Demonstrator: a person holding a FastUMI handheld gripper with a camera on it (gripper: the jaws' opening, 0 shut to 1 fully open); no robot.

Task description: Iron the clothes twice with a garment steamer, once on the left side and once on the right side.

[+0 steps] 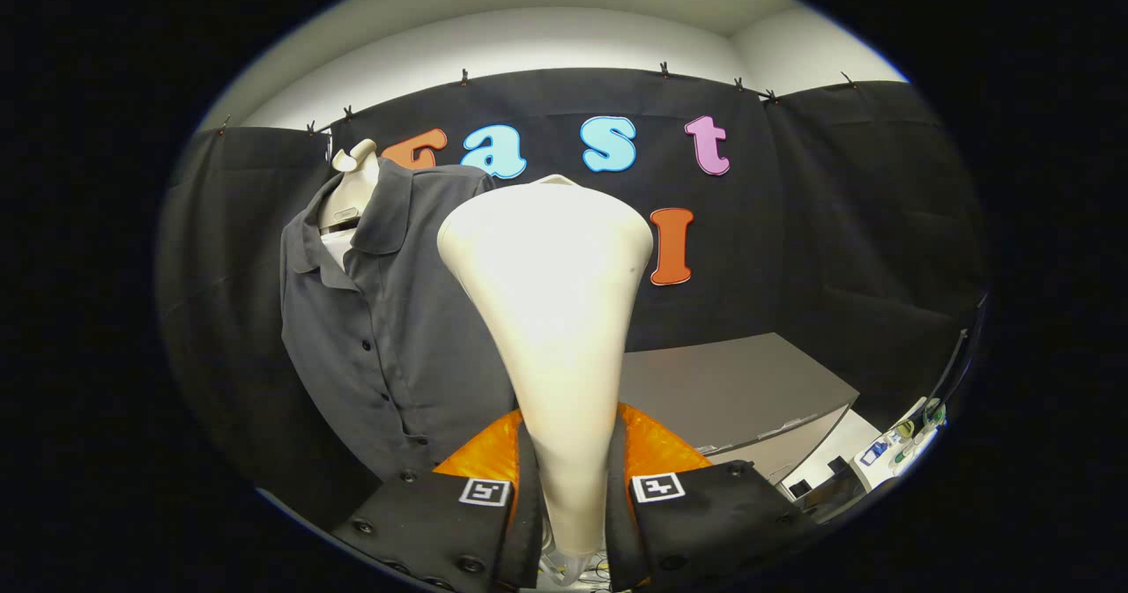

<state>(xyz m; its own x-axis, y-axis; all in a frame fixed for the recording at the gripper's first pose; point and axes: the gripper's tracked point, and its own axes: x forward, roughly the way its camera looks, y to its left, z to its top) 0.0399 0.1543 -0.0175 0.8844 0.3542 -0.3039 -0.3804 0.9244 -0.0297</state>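
We find the cream-white plastic garment steamer [551, 311] standing upright between the two fingers of the hand-held gripper [571, 496]; its narrow handle runs down between them and its body flares to a broad head well above the fingertips; both fingers press against the handle from either side, so we record the hand-held gripper as clamped on the steamer. The head's steam face is turned away from the camera and we cannot judge it. Just beyond and to the left of the steamer hangs the dark grey buttoned shirt [379, 311], collar open, on a pale mannequin form [351, 189]; we note the steamer head overlaps the shirt's right edge in view, but we cannot tell whether they touch. Behind the steamer, to the right, we observe a grey flat-topped surface [731, 381] set against the black cloth wall [846, 223]; past its far corner lie small items too blurred to identify.
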